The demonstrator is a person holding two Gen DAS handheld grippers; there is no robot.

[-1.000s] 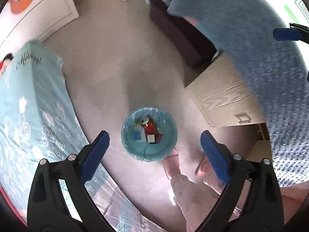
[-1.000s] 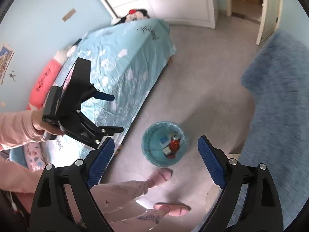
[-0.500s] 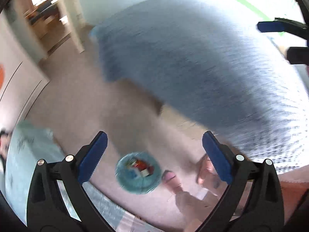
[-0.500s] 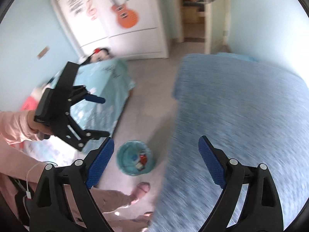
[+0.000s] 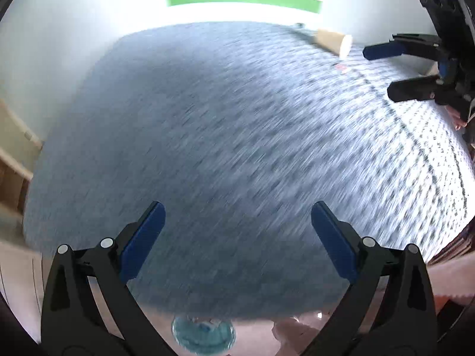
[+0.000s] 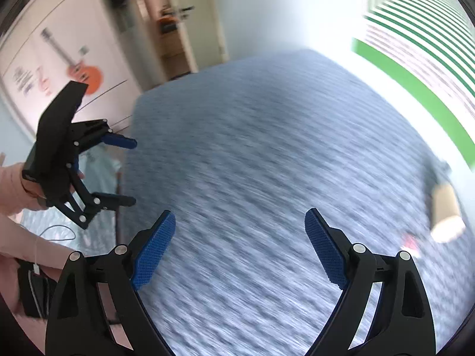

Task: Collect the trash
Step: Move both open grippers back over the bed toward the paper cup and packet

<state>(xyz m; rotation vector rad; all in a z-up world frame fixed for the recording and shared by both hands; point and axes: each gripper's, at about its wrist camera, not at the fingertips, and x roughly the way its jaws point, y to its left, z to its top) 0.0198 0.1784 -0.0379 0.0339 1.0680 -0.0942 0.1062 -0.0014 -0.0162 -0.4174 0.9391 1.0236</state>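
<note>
With both the left gripper (image 5: 237, 237) and right gripper (image 6: 240, 252) spread apart and empty, the cardboard tube (image 6: 445, 216) lies far right of the right jaws, so steer there and straddle it across its width.

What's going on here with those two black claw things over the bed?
A person is tidying up trash, holding a claw in each hand. Both the left claw and the right claw are open and empty, pointed across a blue bedspread. A cardboard tube lies on the far side of the bed, and the right claw is the nearer one to it. A lined trash bin sits on the floor below.
</note>
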